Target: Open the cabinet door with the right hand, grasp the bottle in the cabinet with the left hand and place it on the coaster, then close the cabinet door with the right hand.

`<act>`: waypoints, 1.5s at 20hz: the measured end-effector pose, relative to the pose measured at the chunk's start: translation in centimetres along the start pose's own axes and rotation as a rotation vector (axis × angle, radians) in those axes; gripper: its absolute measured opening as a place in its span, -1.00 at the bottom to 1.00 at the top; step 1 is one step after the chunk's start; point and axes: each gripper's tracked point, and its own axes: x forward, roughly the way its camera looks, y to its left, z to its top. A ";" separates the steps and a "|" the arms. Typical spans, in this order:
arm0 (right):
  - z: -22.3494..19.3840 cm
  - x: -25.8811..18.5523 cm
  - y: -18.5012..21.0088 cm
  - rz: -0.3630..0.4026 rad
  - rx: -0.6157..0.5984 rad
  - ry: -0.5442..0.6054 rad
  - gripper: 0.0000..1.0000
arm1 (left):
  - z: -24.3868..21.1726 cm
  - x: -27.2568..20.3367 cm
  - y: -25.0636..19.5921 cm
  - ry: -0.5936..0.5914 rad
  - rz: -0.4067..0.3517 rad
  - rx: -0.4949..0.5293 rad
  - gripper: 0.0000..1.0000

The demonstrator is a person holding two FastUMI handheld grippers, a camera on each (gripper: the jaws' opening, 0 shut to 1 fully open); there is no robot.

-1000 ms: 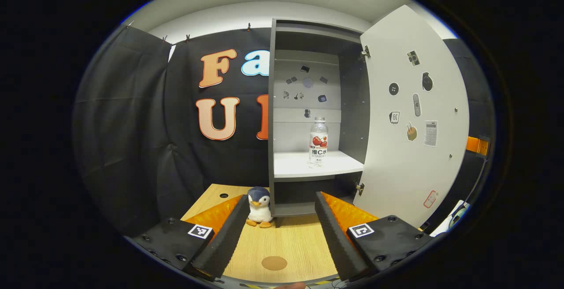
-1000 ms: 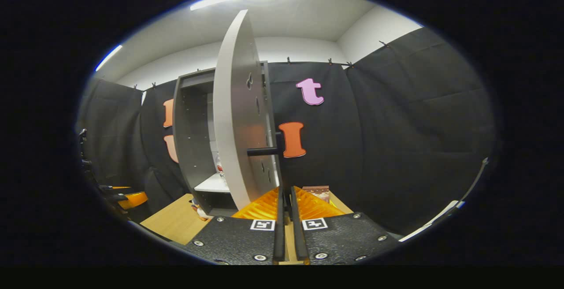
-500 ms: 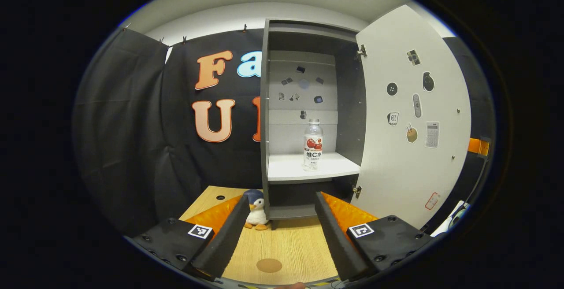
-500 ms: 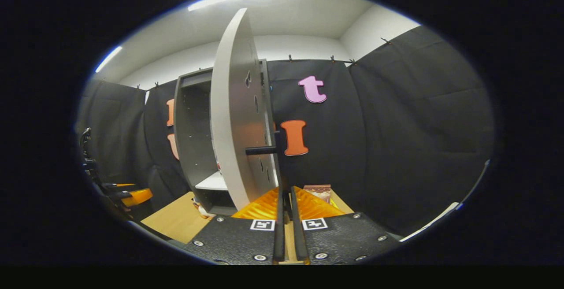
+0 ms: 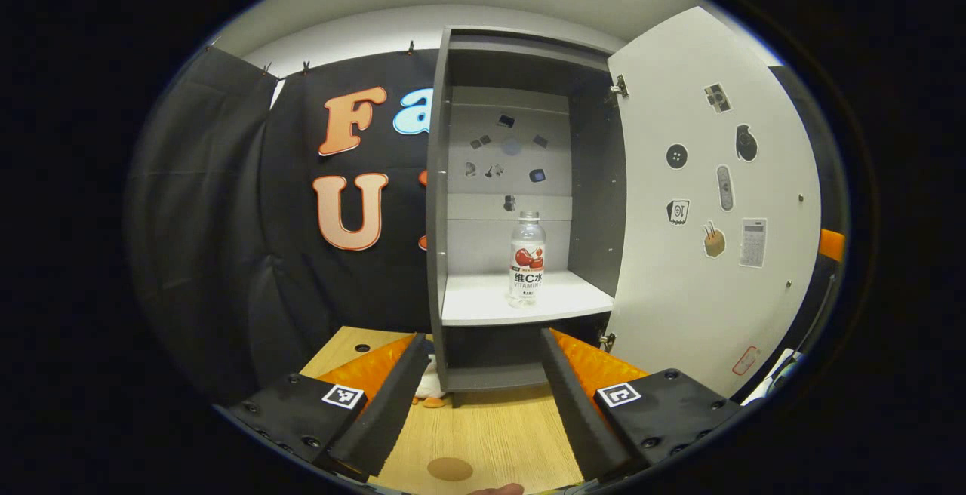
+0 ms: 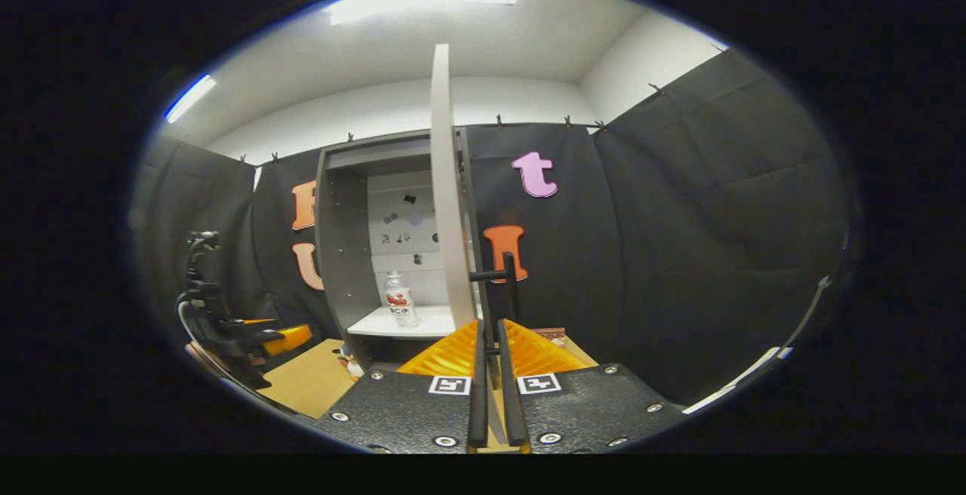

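The bottle (image 5: 527,258) stands upright on the white shelf (image 5: 483,306) inside the cabinet (image 5: 438,201), near the middle and a little toward the hinge side, touched by nothing. Compared with one second ago, the cabinet door (image 5: 709,201) has swung further out: in the right gripper view it was seen at a slant and hid most of the interior, and now it shows almost edge-on (image 6: 447,201), so that the bottle (image 6: 398,300) is visible past it. The right gripper (image 6: 489,374) has its fingers pressed close together low on the door handle (image 6: 510,284) (whether they really pinch the bar I cannot tell, the contact is hidden). In the left gripper view the cabinet now looks larger and more centred than a second ago, so the left gripper (image 5: 483,374) has come nearer; its fingers are spread wide and hold nothing, with the bottle well ahead, between their lines. The round coaster (image 5: 450,468) lies on the wooden table (image 5: 490,435) just in front of this gripper. I judge that the opening step is nearly finished and the way to the bottle is free; the reach into the cabinet is the step now in hand.
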 end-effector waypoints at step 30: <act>-5.7 3.9 3.6 -0.057 -0.097 0.176 0.68 | 1.3 29.8 -7.7 -0.057 -0.243 0.000 0.75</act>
